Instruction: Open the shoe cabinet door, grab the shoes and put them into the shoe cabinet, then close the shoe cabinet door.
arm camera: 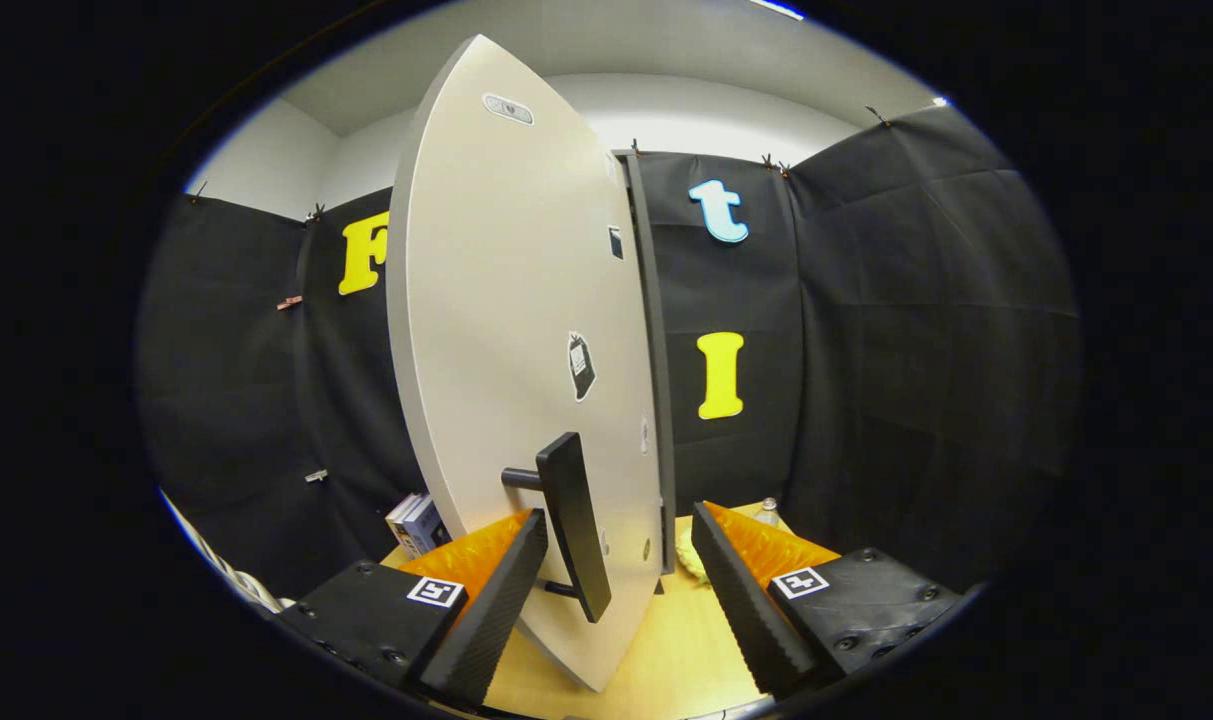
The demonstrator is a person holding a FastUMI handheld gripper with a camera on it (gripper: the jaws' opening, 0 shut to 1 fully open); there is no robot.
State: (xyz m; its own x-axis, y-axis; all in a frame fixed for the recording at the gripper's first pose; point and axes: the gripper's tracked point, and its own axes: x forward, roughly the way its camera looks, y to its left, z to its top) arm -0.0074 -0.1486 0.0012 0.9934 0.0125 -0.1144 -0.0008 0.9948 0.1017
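Shoe cabinet door (511,330): pale panel, swung open, edge-on, spans centre frame top to bottom. Dark cabinet edge (656,380) just right of it. Gripper (616,590) lower centre, fingers apart, clamped on nothing. Bar handle (573,525) on door, between fingers, nearer left finger. Wooden tabletop (676,650) below. Small boxes (418,522) lower left, behind door.

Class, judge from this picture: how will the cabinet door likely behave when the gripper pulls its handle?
The door looks like a stiff flat panel, so it should swing without flexing. Its bar handle, between the open gripper fingers, stands off on posts, likely giving a firm hold. It looks smooth, perhaps slippery.
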